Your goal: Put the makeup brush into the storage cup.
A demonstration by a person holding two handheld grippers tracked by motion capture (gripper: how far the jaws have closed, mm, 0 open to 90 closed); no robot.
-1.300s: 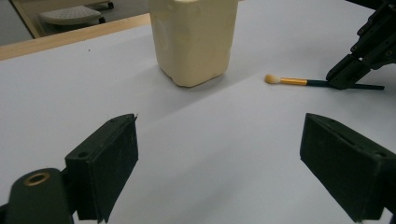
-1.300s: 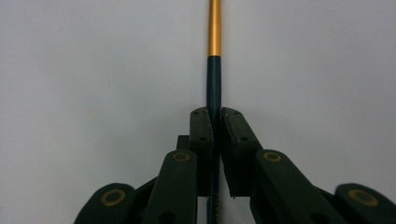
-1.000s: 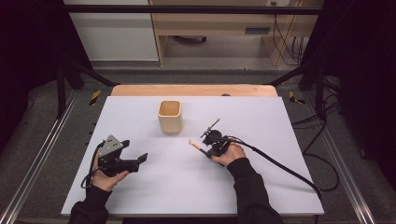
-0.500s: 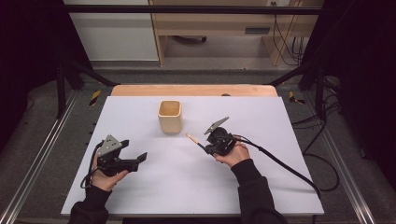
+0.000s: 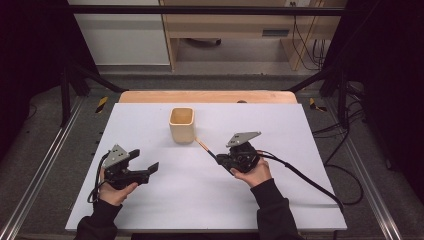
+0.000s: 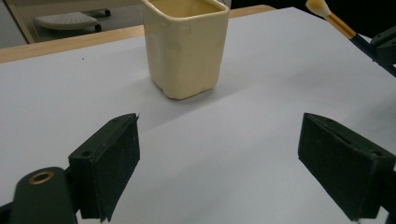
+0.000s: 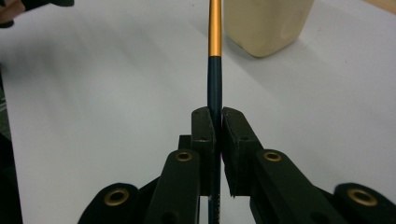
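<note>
A cream square cup stands upright on the white table, toward its far middle. My right gripper is to the cup's right and nearer me, shut on the dark blue handle of a brush. The brush's gold ferrule and pale bristles point toward the cup's right front corner. In the right gripper view the jaws clamp the brush, which runs straight ahead beside the cup. My left gripper rests at the front left, open with nothing in it. Its jaws face the cup.
A wooden strip borders the table's far edge. A black cable trails from the right gripper across the table's right side. Metal rails run along both sides, and shelving stands beyond the table.
My right gripper has lifted off the table with the brush and shifted slightly right, and the bristle end is now closer to the cup. The left gripper has stayed in place.
</note>
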